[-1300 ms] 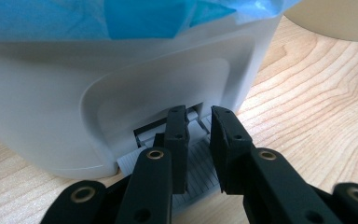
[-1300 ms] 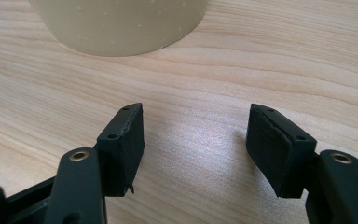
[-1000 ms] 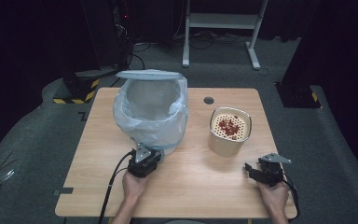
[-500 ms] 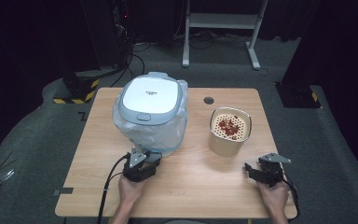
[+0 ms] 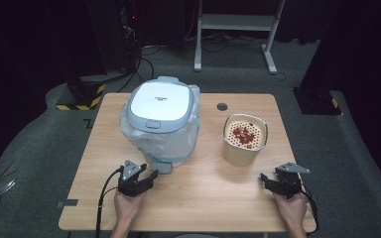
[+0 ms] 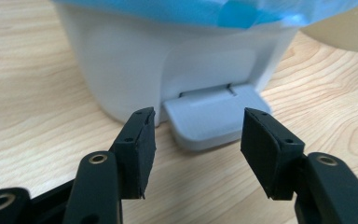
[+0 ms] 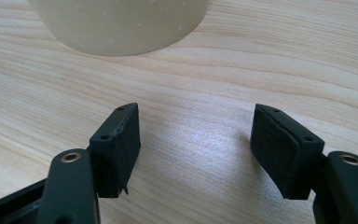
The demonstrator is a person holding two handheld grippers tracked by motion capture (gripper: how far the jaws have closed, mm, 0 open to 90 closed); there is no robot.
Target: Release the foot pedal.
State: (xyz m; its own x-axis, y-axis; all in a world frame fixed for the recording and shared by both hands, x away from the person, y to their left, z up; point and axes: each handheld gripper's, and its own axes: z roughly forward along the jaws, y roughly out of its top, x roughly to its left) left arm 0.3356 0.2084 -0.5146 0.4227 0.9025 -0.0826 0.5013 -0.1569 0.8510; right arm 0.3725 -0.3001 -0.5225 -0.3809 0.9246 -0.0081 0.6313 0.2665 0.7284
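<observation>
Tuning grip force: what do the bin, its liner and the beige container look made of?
Bin: smooth moulded plastic, satin white-grey, with a hinged pedal. Liner: thin translucent bluish film, crinkled. Beige container: matte, faintly speckled wall, probably plastic or a fibre composite; perforated top.

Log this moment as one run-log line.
left gripper: open, just released pedal | bin: lid shut | right gripper: open, idle

White pedal bin [image 5: 159,119], lid shut, blue liner bag bunched around the rim, upright. Its grey foot pedal [image 6: 213,116] sticks out at the base, just beyond the left gripper [image 6: 196,137] jaws, centred on the gap between them, not touching either pad.
</observation>
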